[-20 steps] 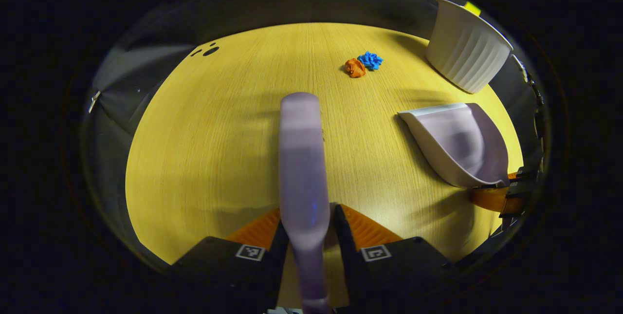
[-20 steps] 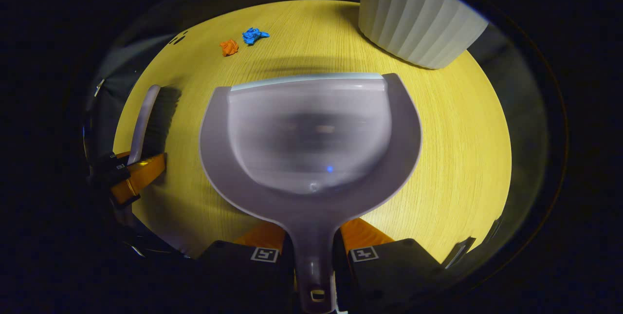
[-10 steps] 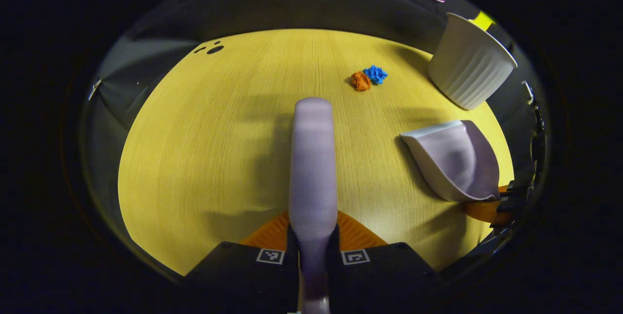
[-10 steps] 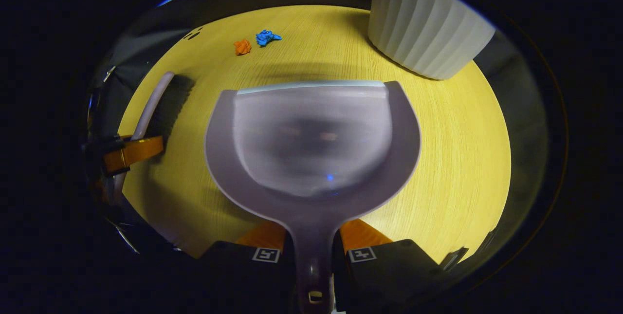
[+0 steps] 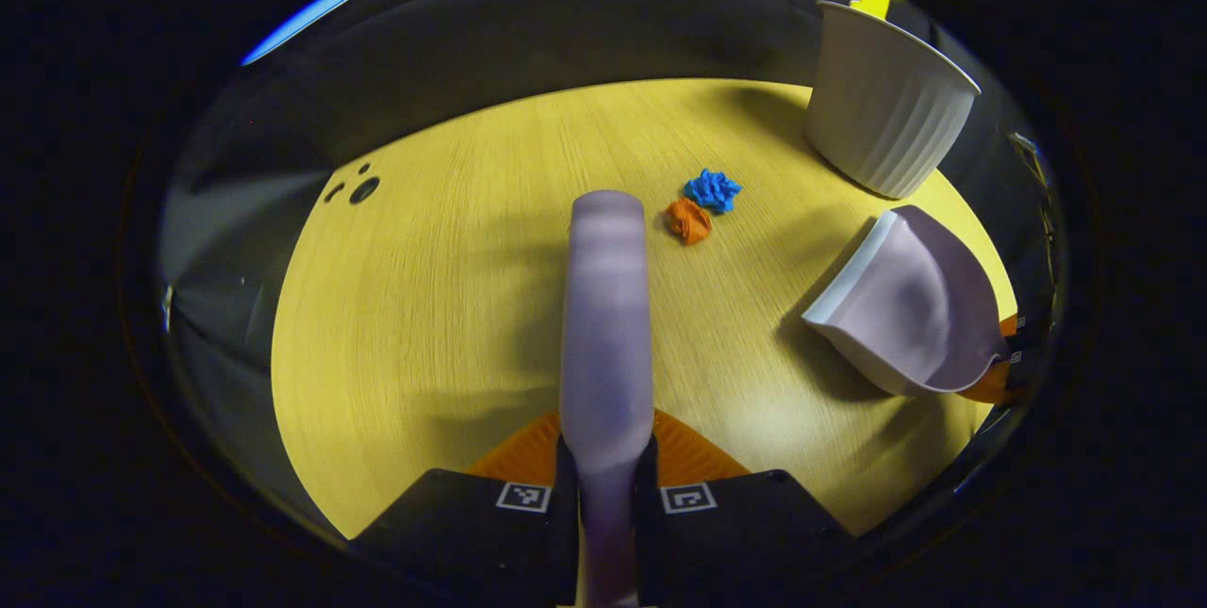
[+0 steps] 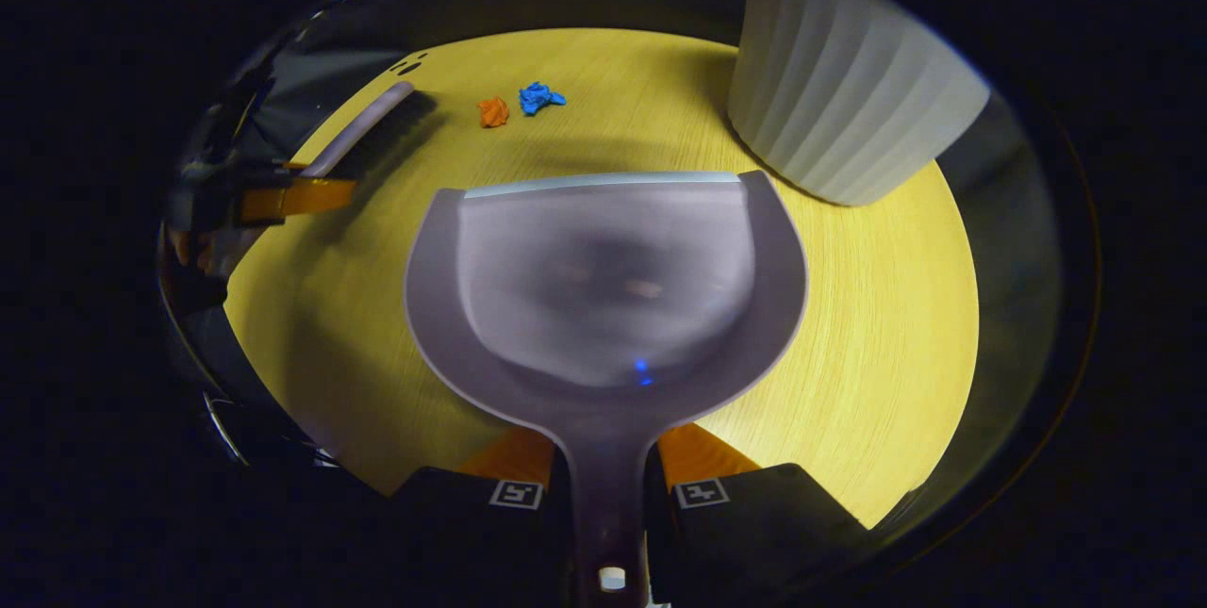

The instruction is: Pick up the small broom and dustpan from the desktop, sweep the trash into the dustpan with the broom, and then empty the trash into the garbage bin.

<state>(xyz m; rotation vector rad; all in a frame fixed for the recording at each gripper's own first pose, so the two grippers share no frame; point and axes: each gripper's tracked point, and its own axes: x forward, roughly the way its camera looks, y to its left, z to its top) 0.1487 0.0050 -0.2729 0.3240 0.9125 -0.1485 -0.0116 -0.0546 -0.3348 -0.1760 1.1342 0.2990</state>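
- Two grippers are loaded: the left gripper (image 5: pixel 603 485) pinches the broom (image 5: pixel 605 306) by its handle, both fingers pressed on it, and the right gripper (image 6: pixel 608 495) clamps the dustpan (image 6: pixel 603 297) handle the same way.
- Taking the trash as landmark, the orange wad (image 5: pixel 689 220) and blue wad (image 5: pixel 713 189) lie touching or nearly so on the table (image 5: pixel 424 306); the broom tip sits just short of them, slightly to their left in the left gripper view.
- Dustpan: held off to the right of the trash and nearer the person, mouth turned toward it. From the right gripper view its lip (image 6: pixel 603 182) is well short of the wads, and I cannot tell whether it rests on the table.
- Bin (image 5: pixel 882 113): stands beyond the trash to the right, near the table's far edge and close to the dustpan.
- Risks, as I judge them: a light crumpled wad may skip past a lip that is lifted or tilted, or the two may split under a fast stroke; a sweep aimed wide could push them under the bin's side.
- Room: open table lies left of the trash for the broom to come round behind it. The far edge behind the trash is near, so a stroke away from the person could send it off. The bin crowds the dustpan's right side.
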